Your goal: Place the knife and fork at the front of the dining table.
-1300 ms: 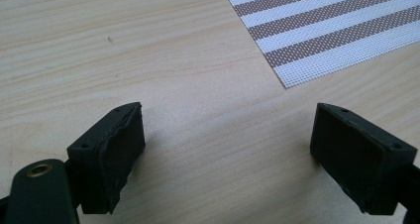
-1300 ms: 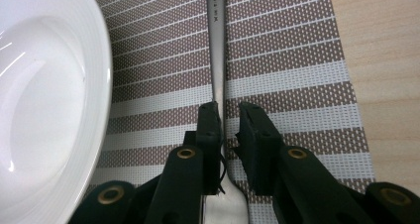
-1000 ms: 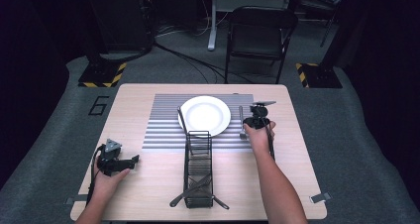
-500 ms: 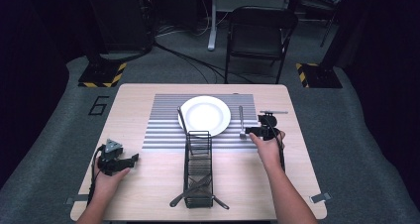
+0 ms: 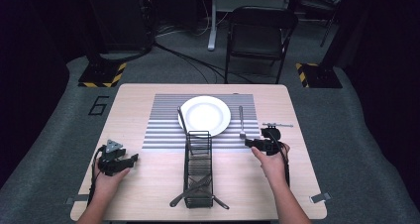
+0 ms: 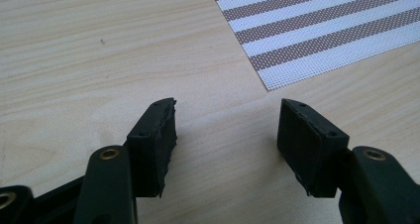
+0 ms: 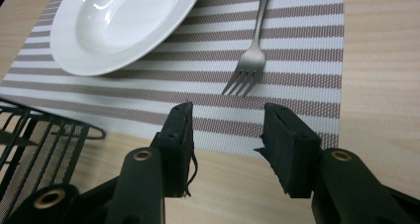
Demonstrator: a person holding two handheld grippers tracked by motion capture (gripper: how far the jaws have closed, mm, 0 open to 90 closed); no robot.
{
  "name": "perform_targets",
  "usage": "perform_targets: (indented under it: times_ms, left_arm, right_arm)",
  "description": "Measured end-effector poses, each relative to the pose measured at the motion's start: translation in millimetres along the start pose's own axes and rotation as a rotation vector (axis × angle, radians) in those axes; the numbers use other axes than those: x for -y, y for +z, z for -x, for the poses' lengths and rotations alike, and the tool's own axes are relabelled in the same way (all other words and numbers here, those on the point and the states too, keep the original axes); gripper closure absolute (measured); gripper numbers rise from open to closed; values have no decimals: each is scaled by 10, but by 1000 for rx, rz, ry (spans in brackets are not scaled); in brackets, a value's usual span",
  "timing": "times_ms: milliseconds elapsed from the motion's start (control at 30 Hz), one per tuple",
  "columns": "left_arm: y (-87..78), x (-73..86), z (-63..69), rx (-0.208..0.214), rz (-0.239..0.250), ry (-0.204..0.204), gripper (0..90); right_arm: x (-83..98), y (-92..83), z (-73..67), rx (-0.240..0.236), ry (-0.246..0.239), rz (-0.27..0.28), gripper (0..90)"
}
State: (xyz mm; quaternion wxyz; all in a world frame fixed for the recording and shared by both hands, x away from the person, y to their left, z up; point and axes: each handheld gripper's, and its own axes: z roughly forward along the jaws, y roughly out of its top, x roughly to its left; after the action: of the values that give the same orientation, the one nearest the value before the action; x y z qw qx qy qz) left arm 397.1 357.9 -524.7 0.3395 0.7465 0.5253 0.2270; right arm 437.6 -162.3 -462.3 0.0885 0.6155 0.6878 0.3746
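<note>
A white plate (image 5: pixel 204 115) sits on a striped placemat (image 5: pixel 163 130), with a fork (image 5: pixel 241 122) lying to its right and a slim utensil (image 5: pixel 182 120) at its left. My right gripper (image 5: pixel 249 143) hovers at the mat's near right corner. It is open and its jaws have just been opening with nothing between them. In the right gripper view (image 7: pixel 225 135) the fork (image 7: pixel 247 68) lies just ahead, tines toward me, and the plate (image 7: pixel 119 21) is at upper left. My left gripper (image 5: pixel 131 159) rests on bare wood (image 6: pixel 225 135), open and empty, its jaws having just been closing.
A black wire caddy (image 5: pixel 199 159) stands at the table's middle front with several utensils at its near end; its edge shows low and to the left in the right gripper view (image 7: pixel 39 140). The placemat's corner (image 6: pixel 322 30) lies ahead of the left gripper. A folding chair (image 5: pixel 260 35) stands behind the table.
My right gripper has drawn back from beside the fork toward the table's near side and turned to point left. The left hand has stayed where it was.
</note>
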Motion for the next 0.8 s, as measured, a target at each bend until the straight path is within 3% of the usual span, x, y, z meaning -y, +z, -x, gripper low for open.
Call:
perform_targets:
  times_ms: [267,400,667,800]
  left_arm:
    - [-19,-26,50,40,-16,-20,465]
    - [-55,-68,102,71,-30,-27,495]
    - [-220,-285,281,121,15,-16,549]
    - [-299,-377,363,137,12,1,559]
  right_arm:
    - [119,-6,-30,14,-42,-11,537]
    - [158,15,-5,12,-34,-8,528]
    - [211,22,56,13,-42,-10,516]
    - [223,4,89,11,-39,2,516]
